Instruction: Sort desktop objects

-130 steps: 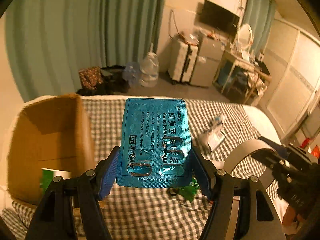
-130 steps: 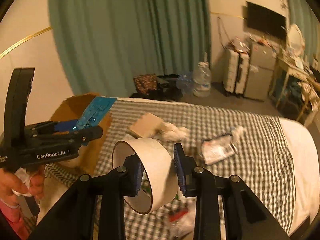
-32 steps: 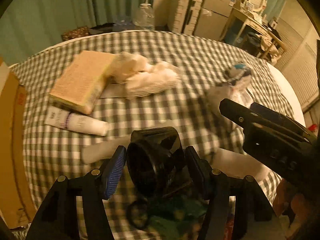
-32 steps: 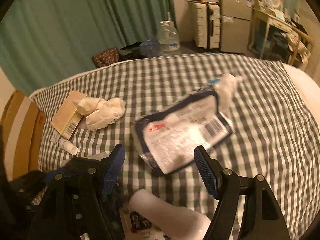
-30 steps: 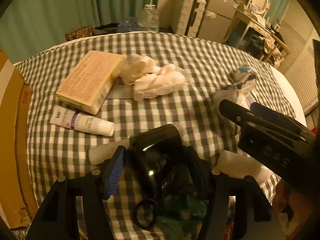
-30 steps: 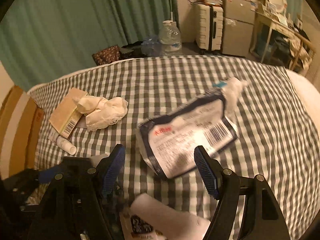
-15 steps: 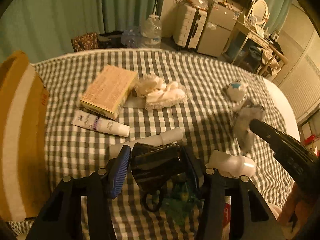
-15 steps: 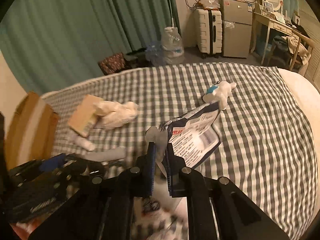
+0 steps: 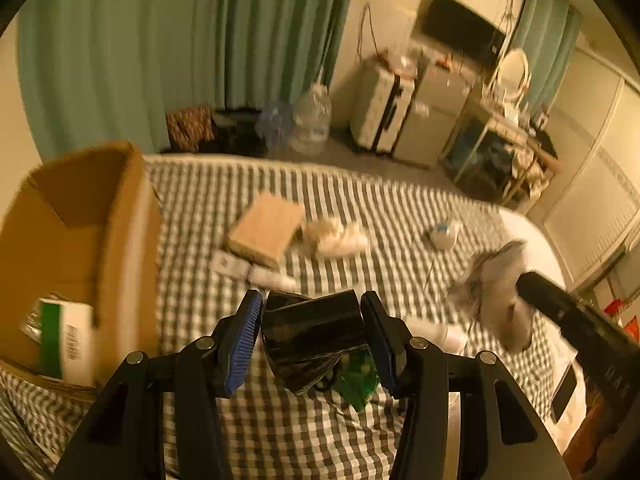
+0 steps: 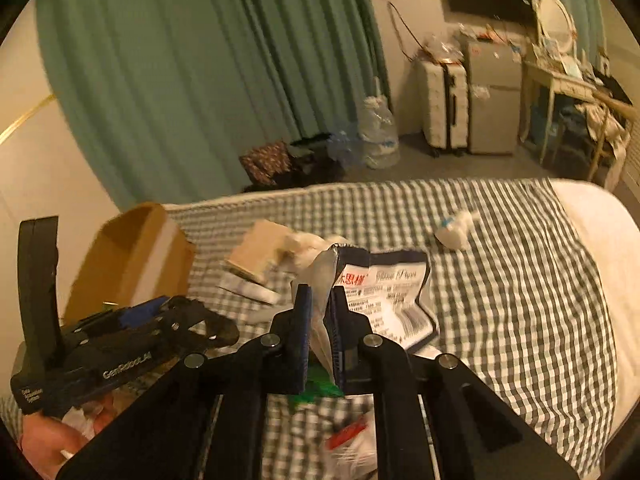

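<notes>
Both grippers have lifted clear of the bedspread since the earlier frame. Left gripper [image 9: 312, 336] clamps a black cup [image 9: 314, 330]; right gripper [image 10: 319, 320] pinches a printed pouch [image 10: 384, 296]. Keep both grips clenched until over the cardboard box [image 9: 80, 240], left of the jaws.

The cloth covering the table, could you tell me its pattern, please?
A dark-and-white check cloth, clearest in the right wrist view.

We hold our left gripper [image 9: 312, 340] tilted downward above the bed, its blue-padded fingers [image 9: 240, 344] clamped on the sides of a black cup [image 9: 316, 332]. Our right gripper [image 10: 318, 334] also angles down, its fingers nearly together, pinching a crumpled printed pouch [image 10: 384, 292]. Our left hand [image 10: 44, 444] grips the handle at lower left.
</notes>
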Available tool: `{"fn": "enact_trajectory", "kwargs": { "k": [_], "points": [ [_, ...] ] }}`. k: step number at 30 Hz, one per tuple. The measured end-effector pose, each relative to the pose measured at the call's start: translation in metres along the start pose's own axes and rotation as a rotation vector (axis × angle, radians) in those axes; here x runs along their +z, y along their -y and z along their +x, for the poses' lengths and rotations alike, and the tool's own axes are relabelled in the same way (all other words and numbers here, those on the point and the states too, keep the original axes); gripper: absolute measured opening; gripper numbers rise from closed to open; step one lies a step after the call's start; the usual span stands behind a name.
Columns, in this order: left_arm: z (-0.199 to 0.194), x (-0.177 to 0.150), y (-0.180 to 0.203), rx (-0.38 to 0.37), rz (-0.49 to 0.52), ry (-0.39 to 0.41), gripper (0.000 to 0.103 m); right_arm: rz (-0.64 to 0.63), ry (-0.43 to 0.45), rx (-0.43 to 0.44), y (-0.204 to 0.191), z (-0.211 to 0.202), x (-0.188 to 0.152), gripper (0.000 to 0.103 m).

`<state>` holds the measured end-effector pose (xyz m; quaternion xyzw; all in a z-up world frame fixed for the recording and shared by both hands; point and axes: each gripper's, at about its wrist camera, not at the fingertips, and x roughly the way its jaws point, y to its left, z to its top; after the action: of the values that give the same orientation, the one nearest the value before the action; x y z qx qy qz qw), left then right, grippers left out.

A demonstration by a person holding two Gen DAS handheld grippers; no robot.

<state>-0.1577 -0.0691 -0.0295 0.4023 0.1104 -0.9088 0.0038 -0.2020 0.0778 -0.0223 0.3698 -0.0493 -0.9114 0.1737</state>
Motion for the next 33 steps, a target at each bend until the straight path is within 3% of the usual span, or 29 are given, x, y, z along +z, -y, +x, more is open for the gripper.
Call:
{"fn": "enact_trajectory", "kwargs": {
  "k": [9, 17, 18, 19, 21, 28, 33],
  "points": [
    [-0.075, 0.026, -0.067, 0.089, -0.077, 0.150, 0.052, -0.175, 0.061, 0.133, -0.111, -0.031, 0.023, 0.009],
    [-0.077, 0.014, -0.156, 0.175, -0.180, 0.125, 0.052, -0.280, 0.015, 0.207, -0.194, 0.008, 0.016, 0.010],
    [-0.075, 0.012, -0.164, 0.182, -0.188, 0.118, 0.052, -0.276, -0.004, 0.203, -0.195, 0.017, 0.011, 0.022],
    [-0.073, 0.009, -0.170, 0.187, -0.194, 0.113, 0.052, -0.268, -0.032, 0.196, -0.193, 0.028, 0.007, 0.046],
    [-0.069, 0.005, -0.181, 0.187, -0.209, 0.106, 0.052, -0.220, -0.101, 0.150, -0.182, 0.057, -0.009, 0.063],
    [-0.049, -0.004, -0.198, 0.173, -0.245, 0.078, 0.052, -0.101, -0.384, -0.101, -0.124, 0.151, -0.067, 0.063],
    [-0.036, -0.008, -0.206, 0.173, -0.254, 0.055, 0.052, -0.056, -0.521, -0.140, -0.094, 0.182, -0.096, 0.063]
  ]
}}
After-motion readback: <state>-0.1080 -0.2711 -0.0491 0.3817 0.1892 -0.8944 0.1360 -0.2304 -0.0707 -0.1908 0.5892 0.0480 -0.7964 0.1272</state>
